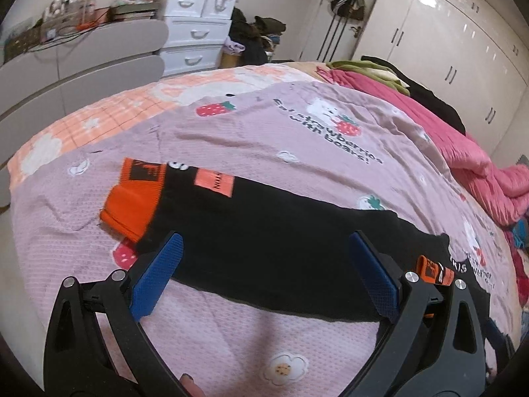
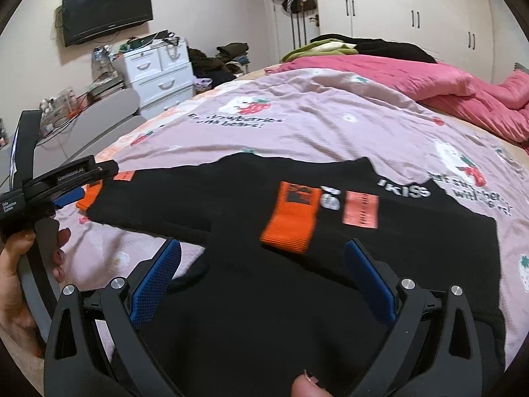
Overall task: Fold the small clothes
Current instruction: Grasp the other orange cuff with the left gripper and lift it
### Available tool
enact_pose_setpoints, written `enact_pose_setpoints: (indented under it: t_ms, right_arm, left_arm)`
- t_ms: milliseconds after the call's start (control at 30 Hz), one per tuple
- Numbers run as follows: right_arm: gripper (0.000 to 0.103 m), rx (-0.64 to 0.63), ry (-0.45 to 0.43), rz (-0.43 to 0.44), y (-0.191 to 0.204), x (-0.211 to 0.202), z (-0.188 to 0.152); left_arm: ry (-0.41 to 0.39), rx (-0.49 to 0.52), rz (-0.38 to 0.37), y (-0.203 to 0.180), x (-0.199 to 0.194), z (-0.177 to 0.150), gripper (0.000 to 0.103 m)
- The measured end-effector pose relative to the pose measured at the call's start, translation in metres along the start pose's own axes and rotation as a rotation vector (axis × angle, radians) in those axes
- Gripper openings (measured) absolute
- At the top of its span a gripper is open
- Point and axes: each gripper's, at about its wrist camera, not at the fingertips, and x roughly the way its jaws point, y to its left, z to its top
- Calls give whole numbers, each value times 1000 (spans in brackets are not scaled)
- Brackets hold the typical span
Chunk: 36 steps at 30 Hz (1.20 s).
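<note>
Both grippers, left (image 1: pixel 264 254) and right (image 2: pixel 263 258), spread wide, holding nothing. Black top (image 2: pixel 264 297) lies flat on bedspread (image 1: pixel 231 139), long axis crosswise. Right sits nearer its body; left faces the outstretched sleeve (image 1: pixel 198 218).

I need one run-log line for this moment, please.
left gripper: open, above outstretched sleeve | right gripper: open, over black top | right sleeve: folded onto body, orange cuff on top | nothing gripped

Black top (image 2: pixel 251 205) with orange cuffs (image 2: pixel 291 218), spread flat on bed, one sleeve folded across its body
</note>
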Motion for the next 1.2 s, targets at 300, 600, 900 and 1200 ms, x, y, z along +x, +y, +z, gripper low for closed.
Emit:
enact_pose_setpoints:
  t_ms: [300,600,900,1200]
  right_arm:
    - [99,-52,16,35,38,17,15]
    - [99,-71,31,68,58,27,21]
    - [99,-77,42,74,63,32,21]
    - [99,-108,29,43,65,26,22]
  left_arm:
    - [-5,-76,24,30,1,7,94]
    - [30,-134,42,53,14,8,94]
    - [84,-213,62,75,36,3,94]
    - [14,-294,16,94,39,3,92]
